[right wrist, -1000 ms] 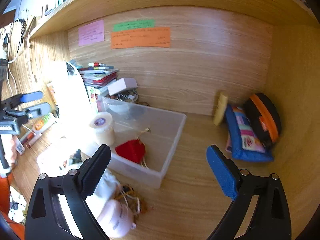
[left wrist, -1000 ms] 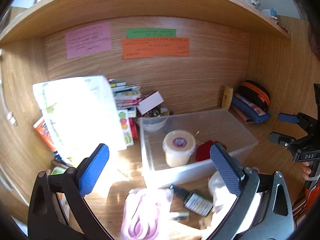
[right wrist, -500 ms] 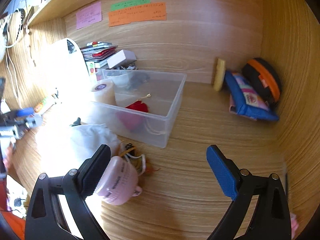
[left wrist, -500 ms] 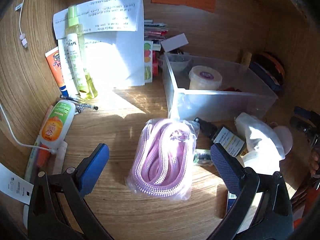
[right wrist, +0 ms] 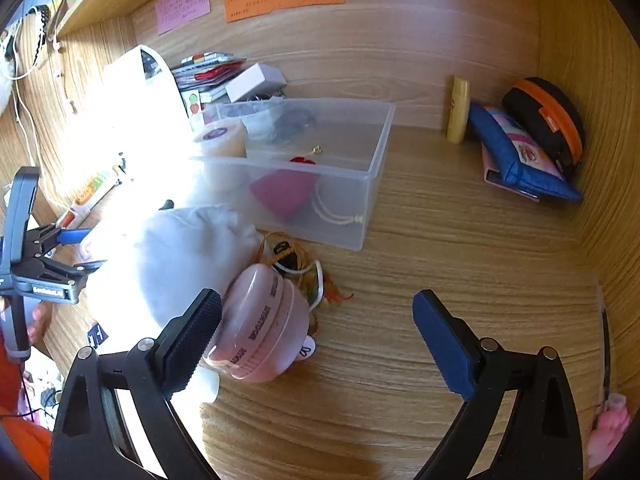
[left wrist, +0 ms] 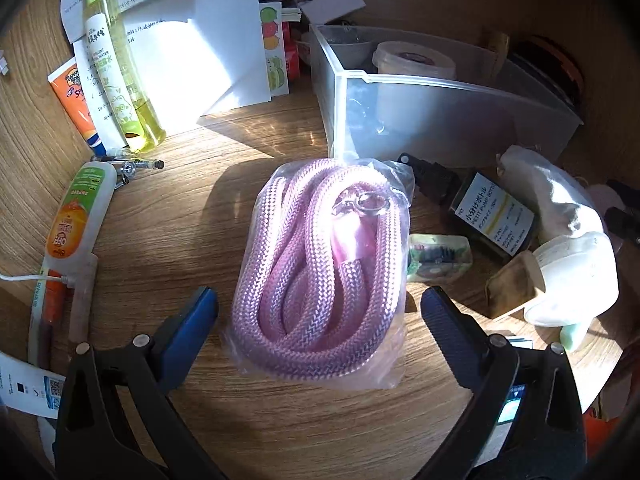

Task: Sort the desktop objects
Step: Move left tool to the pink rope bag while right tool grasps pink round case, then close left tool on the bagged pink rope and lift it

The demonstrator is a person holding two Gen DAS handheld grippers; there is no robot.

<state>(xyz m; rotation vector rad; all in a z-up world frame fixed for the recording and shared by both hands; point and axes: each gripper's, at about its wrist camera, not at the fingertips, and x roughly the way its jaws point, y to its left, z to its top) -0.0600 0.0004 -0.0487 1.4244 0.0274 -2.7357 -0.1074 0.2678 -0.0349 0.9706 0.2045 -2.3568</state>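
Note:
A pink rope in a clear bag [left wrist: 324, 264] lies on the wooden desk. My left gripper [left wrist: 320, 312] is open, low over the desk, with the near end of the bag between its blue pads. A clear plastic bin [left wrist: 440, 96] behind it holds a tape roll [left wrist: 412, 60]; in the right wrist view the bin [right wrist: 376, 168] also holds a red pouch [right wrist: 284, 192]. My right gripper [right wrist: 316, 328] is open and empty, with a pink round case [right wrist: 260, 328] by its left finger. The left gripper also shows in the right wrist view [right wrist: 80, 252].
Left of the rope stand a yellow spray bottle [left wrist: 116, 72], tubes [left wrist: 76, 216] and papers [left wrist: 192, 60]. Right of it lie a dark pump bottle [left wrist: 492, 216], a white cloth bag [left wrist: 560, 208] and a small packet [left wrist: 438, 258]. Pouches [right wrist: 524, 152] lean in the far right corner.
My left gripper has tilted down and dropped toward the desk, closing in on the bagged rope. My right gripper has lowered and drawn back toward the pink case.

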